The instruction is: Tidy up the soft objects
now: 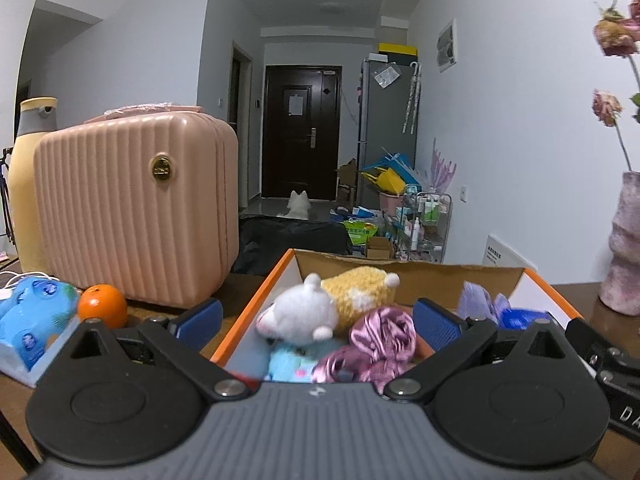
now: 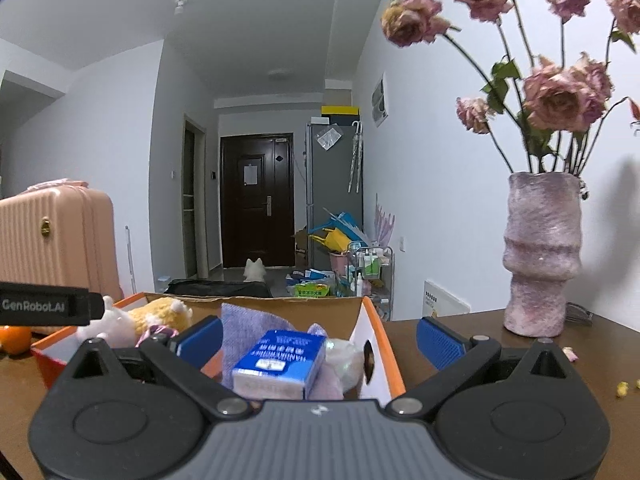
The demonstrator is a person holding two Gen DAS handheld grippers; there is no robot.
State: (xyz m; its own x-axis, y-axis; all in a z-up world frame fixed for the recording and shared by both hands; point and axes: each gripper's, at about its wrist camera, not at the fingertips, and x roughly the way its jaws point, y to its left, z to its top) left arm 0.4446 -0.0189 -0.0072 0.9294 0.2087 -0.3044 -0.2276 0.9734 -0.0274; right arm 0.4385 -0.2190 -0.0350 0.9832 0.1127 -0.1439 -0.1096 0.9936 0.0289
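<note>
One orange-edged cardboard box [image 1: 256, 304] on the brown wooden counter [image 2: 460, 328] holds two plush toys — a white one [image 1: 300, 312] and a yellow one [image 1: 360, 292] — one crumpled pink satin cloth [image 1: 380, 336] and one blue tissue pack [image 2: 280, 360]. Left hand-held gripper [image 1: 316, 318] and right hand-held gripper [image 2: 318, 336] both gape wide, grasping nothing. Bare counter lies between the box's right wall and one pink vase [image 2: 540, 256].

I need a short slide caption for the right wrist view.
Open right gripper above an orange-edged box holding a blue tissue pack.
</note>
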